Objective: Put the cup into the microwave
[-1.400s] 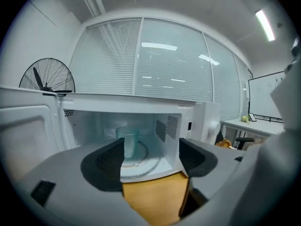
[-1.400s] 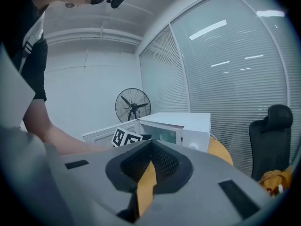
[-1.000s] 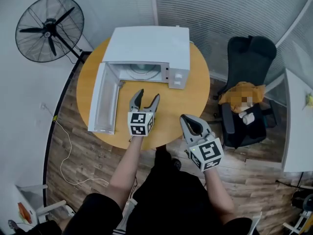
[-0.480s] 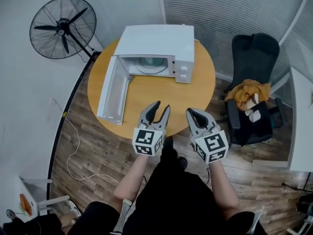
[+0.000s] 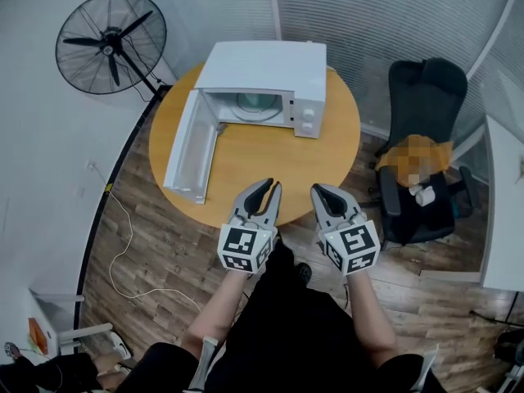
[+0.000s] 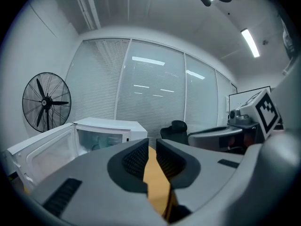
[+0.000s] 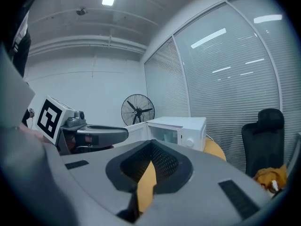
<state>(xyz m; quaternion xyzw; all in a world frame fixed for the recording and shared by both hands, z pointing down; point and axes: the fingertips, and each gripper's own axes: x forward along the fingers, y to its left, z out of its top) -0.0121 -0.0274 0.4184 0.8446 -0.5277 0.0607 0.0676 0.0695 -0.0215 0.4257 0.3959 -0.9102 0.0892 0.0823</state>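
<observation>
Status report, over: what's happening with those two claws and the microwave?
Left gripper empty, jaws closing; right gripper empty, jaws shut. Microwave door open; cup can't be made out. Table bare, nothing in the way.

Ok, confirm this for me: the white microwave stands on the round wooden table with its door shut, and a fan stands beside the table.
Wrong on the door: it hangs wide open, as the head view shows. The white microwave does stand on the round wooden table, with the fan beside the table.
</observation>
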